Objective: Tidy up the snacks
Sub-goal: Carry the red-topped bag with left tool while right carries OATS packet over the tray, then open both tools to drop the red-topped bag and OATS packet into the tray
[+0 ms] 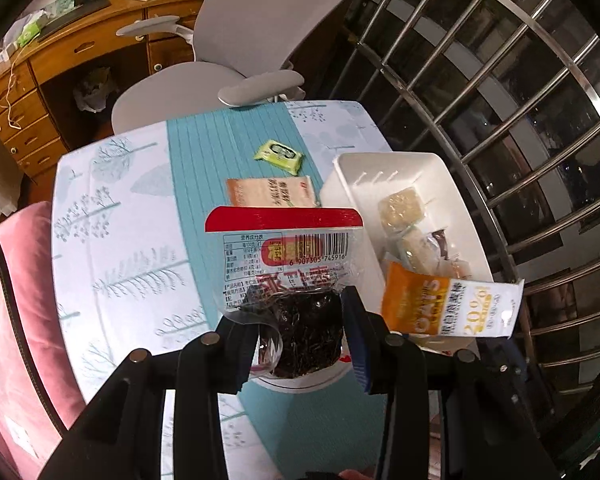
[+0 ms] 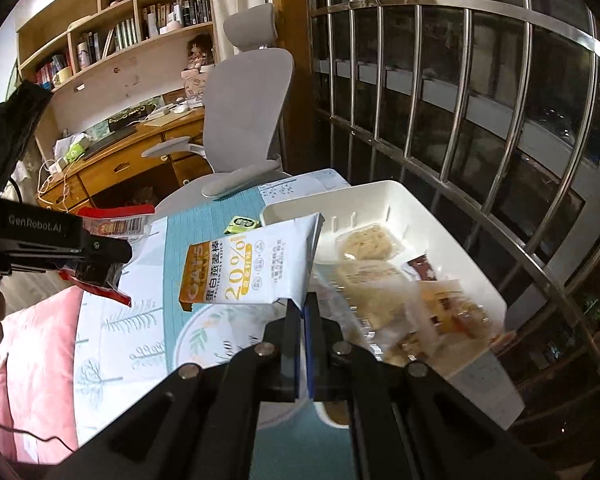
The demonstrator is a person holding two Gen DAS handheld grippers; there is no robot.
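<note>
In the left wrist view, the left gripper (image 1: 300, 336) is pinching a clear packet with a red top and a dark snack inside (image 1: 292, 280), held up over the table (image 1: 112, 208). At about 2 o'clock from it sits a white bin (image 1: 452, 184) with wrapped pale snacks (image 1: 402, 208) inside. An oat bar packet (image 1: 448, 308), orange and white, hangs at the bin's near edge at 3 o'clock. On the teal runner at 12 o'clock lie an orange-edged packet (image 1: 272, 192) and, farther off, a green packet (image 1: 279, 155).

In the right wrist view, the right gripper (image 2: 302, 312) has its fingers pressed on the lower corner of the oat bar packet (image 2: 252, 268), which stands up at 11 o'clock. The white bin (image 2: 384, 196) lies at 1 o'clock, holding several wrapped snacks (image 2: 368, 244). The left gripper (image 2: 100, 256) with the red-topped packet (image 2: 116, 220) shows at 9 o'clock. The green packet (image 2: 242, 224) lies on the table just behind the oat bar packet.
</note>
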